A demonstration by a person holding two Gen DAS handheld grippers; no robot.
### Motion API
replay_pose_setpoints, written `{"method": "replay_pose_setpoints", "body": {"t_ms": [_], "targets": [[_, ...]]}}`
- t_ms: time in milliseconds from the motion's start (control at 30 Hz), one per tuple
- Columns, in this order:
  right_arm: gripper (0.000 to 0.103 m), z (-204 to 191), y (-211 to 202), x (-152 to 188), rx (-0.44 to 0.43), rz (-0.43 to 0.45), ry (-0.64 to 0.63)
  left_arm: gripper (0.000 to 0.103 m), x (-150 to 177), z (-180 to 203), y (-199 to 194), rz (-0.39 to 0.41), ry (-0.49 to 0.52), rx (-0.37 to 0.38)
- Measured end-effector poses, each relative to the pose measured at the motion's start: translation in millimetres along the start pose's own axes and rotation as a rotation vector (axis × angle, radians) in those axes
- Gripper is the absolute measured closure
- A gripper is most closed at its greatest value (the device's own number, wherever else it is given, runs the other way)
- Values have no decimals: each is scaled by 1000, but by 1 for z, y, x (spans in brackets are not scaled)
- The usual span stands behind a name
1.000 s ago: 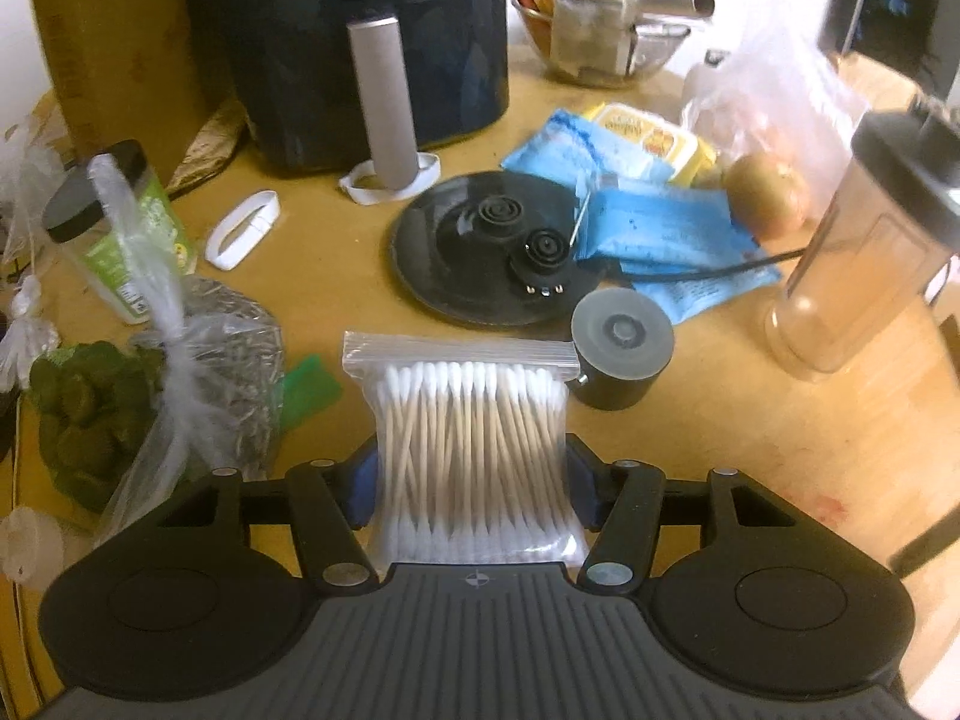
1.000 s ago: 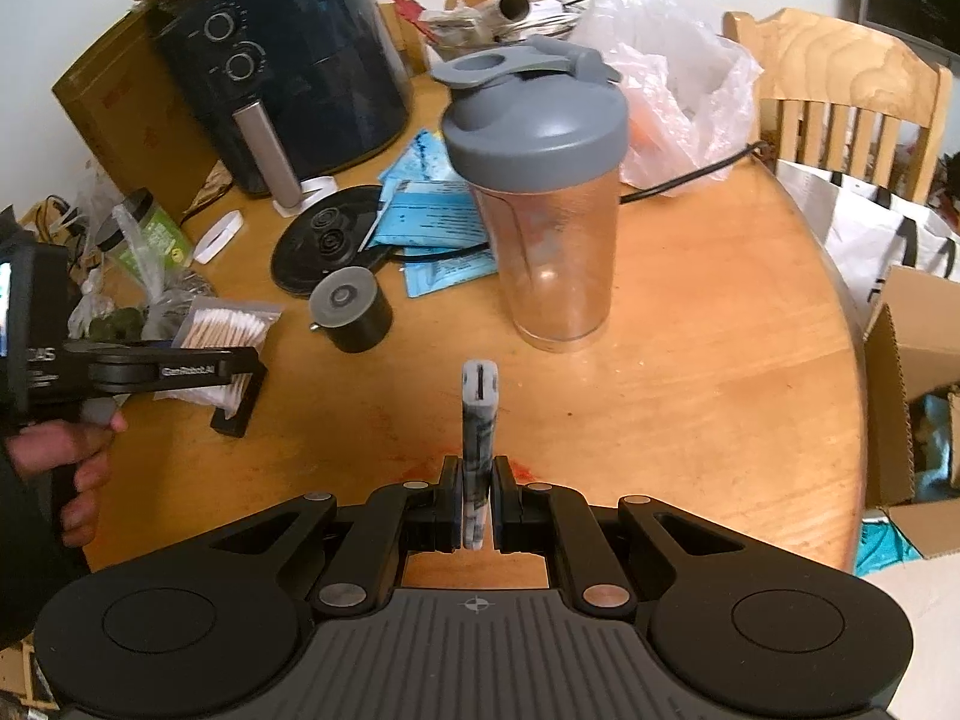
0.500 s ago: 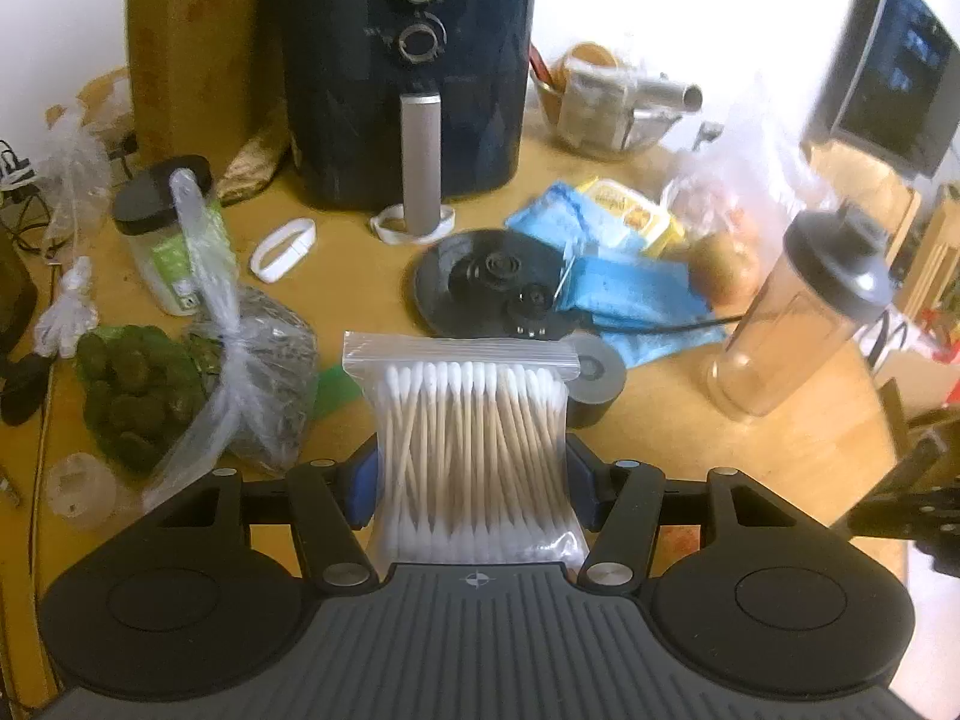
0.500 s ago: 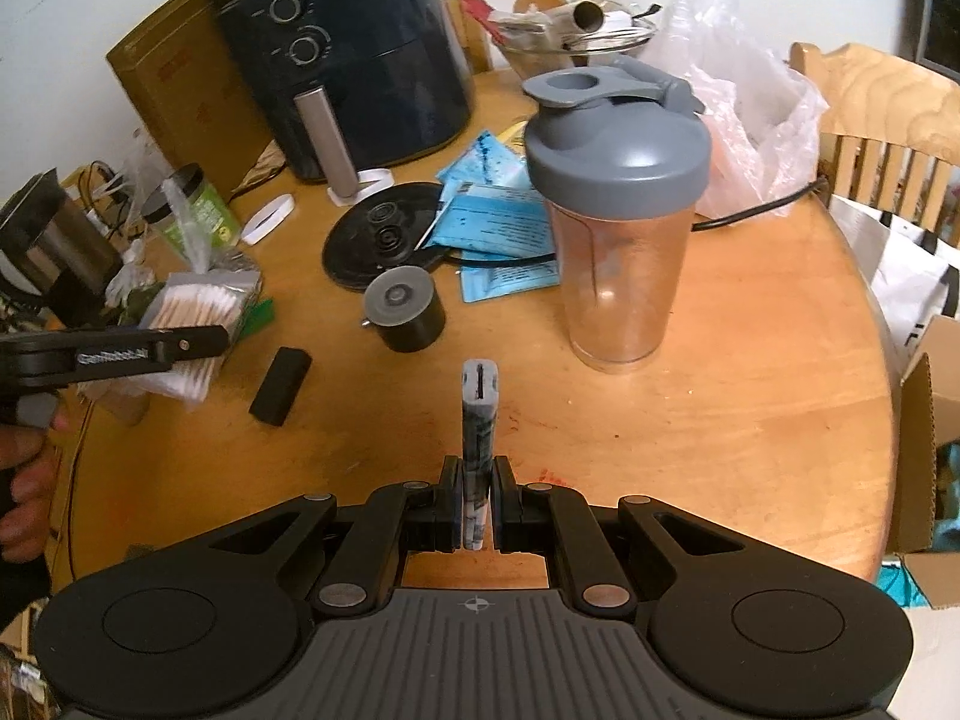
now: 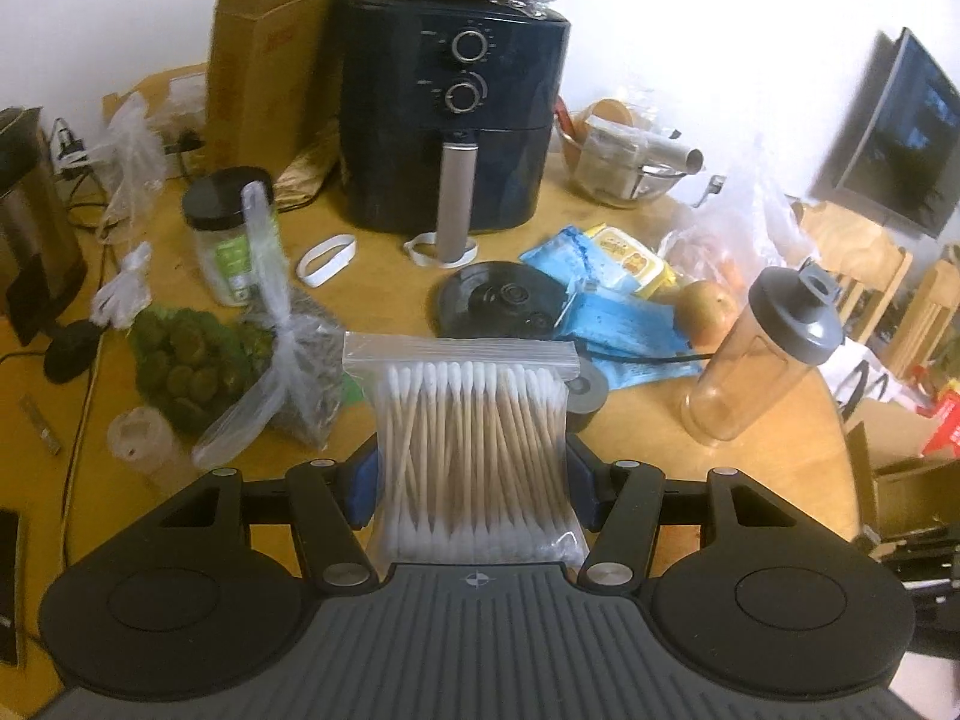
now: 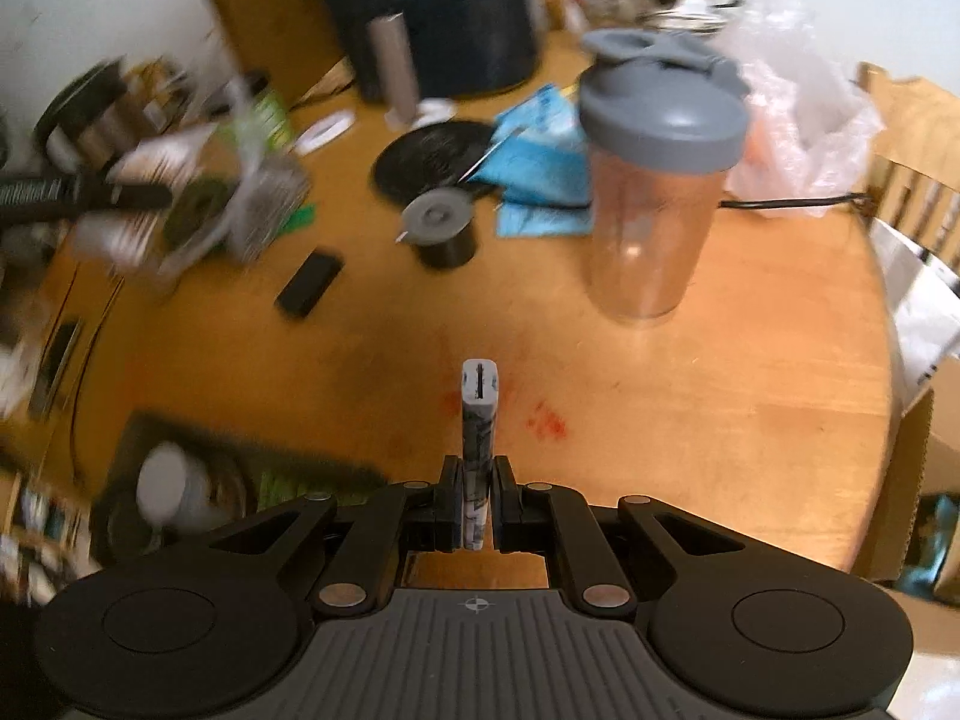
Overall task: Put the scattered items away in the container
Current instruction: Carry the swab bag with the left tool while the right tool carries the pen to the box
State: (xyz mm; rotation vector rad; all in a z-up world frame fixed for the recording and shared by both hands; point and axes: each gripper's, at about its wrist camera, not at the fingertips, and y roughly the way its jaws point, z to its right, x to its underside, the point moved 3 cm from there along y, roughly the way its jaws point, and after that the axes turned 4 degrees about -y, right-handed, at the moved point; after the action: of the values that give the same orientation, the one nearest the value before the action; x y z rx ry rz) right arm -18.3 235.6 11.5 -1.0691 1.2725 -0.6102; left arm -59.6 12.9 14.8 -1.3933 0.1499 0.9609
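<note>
Two grippers are each closed on something. The left gripper point(image 5: 474, 480) pinches a clear zip-top bag of cotton swabs point(image 5: 471, 438) between its blue-padded fingers point(image 5: 363, 489). The bag stands upright in the grip, its sealed strip uppermost and level. Inside, the swabs are packed side by side, pale wooden sticks with white tips forming a band at the top and another at the bottom; some sticks cross at a slant. The bag is held above the wooden table point(image 5: 648, 438), clear of its surface.

Just beyond the bag, partly hidden by it, sits a short dark cylinder with a grey top point(image 5: 587, 390). Farther out lie a round black base plate point(image 5: 501, 306) and blue packets point(image 5: 624, 324), with a black air fryer point(image 5: 450, 114) behind them. To the left are a knotted plastic bag of dark material point(image 5: 288, 372) and a bag of green round items point(image 5: 186, 360). To the right stands a clear shaker bottle with a grey lid point(image 5: 762, 360).

The right gripper point(image 6: 477, 498) is pressed onto a slim, flat item with a grey and white printed pattern point(image 6: 478, 438), held edge-on and pointing forward; its far end is pale with a dark slot. It hangs over the table point(image 6: 750, 420), above faint red marks point(image 6: 546, 420). Ahead lie a small black rectangular block point(image 6: 309, 282), the grey-topped cylinder point(image 6: 441, 228) and the shaker bottle point(image 6: 657, 180). The left side of this view is blurred.
</note>
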Motion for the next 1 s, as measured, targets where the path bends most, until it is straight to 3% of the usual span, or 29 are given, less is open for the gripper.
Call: {"method": "replay_pose_setpoints", "body": {"t_ms": [200, 333, 700, 1000], "targets": [[92, -16, -7, 9, -140, -32, -148, 45, 16, -8, -16, -8, -33, -32], [92, -24, -3, 4, -186, -29, -190, 45, 28, -10, -25, -12, -70, -56], [92, -41, 18, -4, -233, -19, -257, 45, 63, -17, -46, -63, -94, -68], [92, -53, 18, -6, -188, -2, -183, 45, 85, -21, -40, -151, -48, -14]]}}
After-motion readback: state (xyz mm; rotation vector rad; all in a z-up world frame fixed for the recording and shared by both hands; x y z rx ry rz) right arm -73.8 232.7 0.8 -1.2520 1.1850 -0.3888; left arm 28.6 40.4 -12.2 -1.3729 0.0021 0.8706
